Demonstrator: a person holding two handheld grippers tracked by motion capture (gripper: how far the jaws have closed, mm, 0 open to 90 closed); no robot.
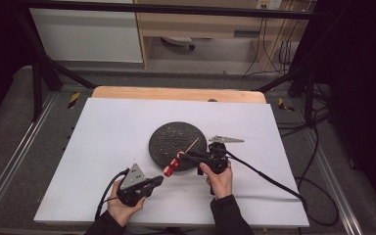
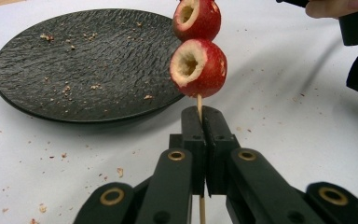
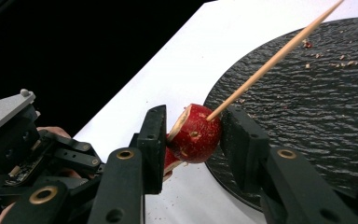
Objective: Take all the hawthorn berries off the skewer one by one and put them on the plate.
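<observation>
Skewer (image 2: 199, 103) in left tongs (image 2: 204, 122), fruit (image 3: 195, 133) btwn right tongs (image 3: 193, 140)

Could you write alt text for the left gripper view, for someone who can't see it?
Two black fingers of the left gripper, pressed shut, pinch a thin wooden skewer that carries two hollowed red fruits, one above the other. Behind them a dark, crumb-flecked plate sits on a white table scattered with crumbs.

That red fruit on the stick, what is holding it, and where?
The left gripper pinches the skewer's bare end. The right gripper clamps the upper fruit by its sides.
</observation>
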